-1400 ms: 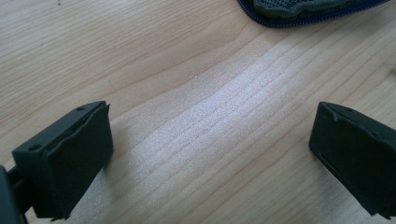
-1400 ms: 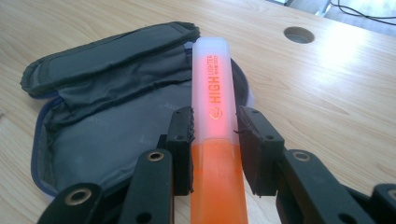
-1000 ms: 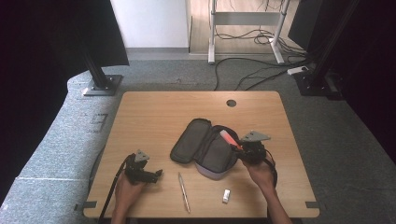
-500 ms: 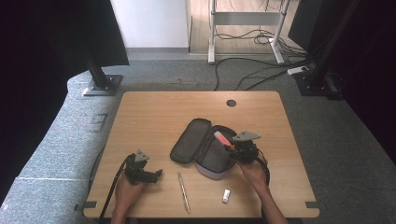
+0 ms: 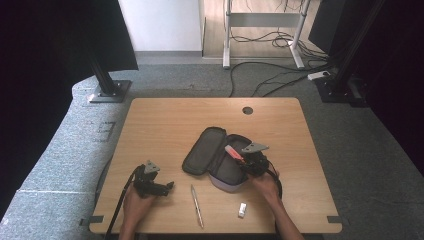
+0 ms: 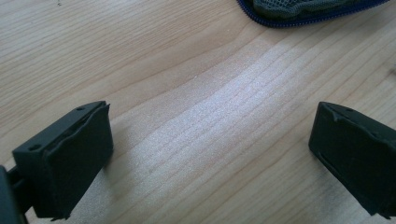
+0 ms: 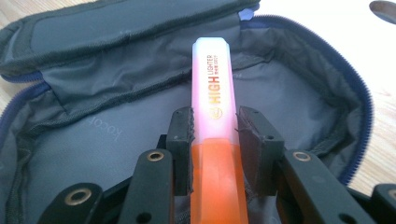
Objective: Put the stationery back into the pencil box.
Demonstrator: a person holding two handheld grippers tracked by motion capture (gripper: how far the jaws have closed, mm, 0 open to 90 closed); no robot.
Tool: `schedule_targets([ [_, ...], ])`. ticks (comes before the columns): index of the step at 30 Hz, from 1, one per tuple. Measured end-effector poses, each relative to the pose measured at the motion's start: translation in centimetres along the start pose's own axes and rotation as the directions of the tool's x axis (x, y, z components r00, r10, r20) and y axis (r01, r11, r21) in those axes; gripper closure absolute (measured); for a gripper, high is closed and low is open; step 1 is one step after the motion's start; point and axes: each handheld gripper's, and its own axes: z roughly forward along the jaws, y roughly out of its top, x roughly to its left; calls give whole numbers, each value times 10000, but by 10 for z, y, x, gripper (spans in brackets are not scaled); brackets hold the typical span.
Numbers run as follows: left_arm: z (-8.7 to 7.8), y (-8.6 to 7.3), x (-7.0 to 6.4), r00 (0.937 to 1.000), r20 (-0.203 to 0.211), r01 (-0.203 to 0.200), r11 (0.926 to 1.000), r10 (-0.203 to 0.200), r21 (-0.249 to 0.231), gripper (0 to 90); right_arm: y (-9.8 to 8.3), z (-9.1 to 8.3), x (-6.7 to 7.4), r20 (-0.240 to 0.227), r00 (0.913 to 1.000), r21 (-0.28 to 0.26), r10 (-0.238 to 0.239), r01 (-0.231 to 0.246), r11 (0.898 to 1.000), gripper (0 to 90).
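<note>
Honestly, with the right gripper (image 7: 215, 135) pinching the orange highlighter (image 7: 212, 100) right over the open pencil case (image 7: 116, 126), I'd lower it well inside before letting go; its own view shows the grip close up, while the high view adds the left gripper (image 5: 167, 187), spread empty on the table (image 5: 165, 125).

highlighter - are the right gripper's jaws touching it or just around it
Touching. In the right gripper view both pads of the right gripper press flat against the sides of the highlighter, with no gap on either side, above the open pencil case.
</note>
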Motion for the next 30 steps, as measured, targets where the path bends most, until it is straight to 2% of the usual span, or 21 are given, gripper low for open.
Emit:
schedule_targets([
  [8,0,0,0,10000,2,1,10000,-1,1,0,-4,12,1,-141,9999,201,80,-78,9998,659],
  [15,0,0,0,10000,5,2,10000,-2,0,0,-2,12,-1,-252,9995,250,166,-159,9996,642],
  [22,0,0,0,10000,-1,3,10000,-3,-1,0,1,4,-4,-491,9983,-27,309,-311,9995,512],
  [30,0,0,0,10000,-1,1,10000,-1,1,0,7,-9,-3,-508,9986,-145,174,-182,9997,396],
])
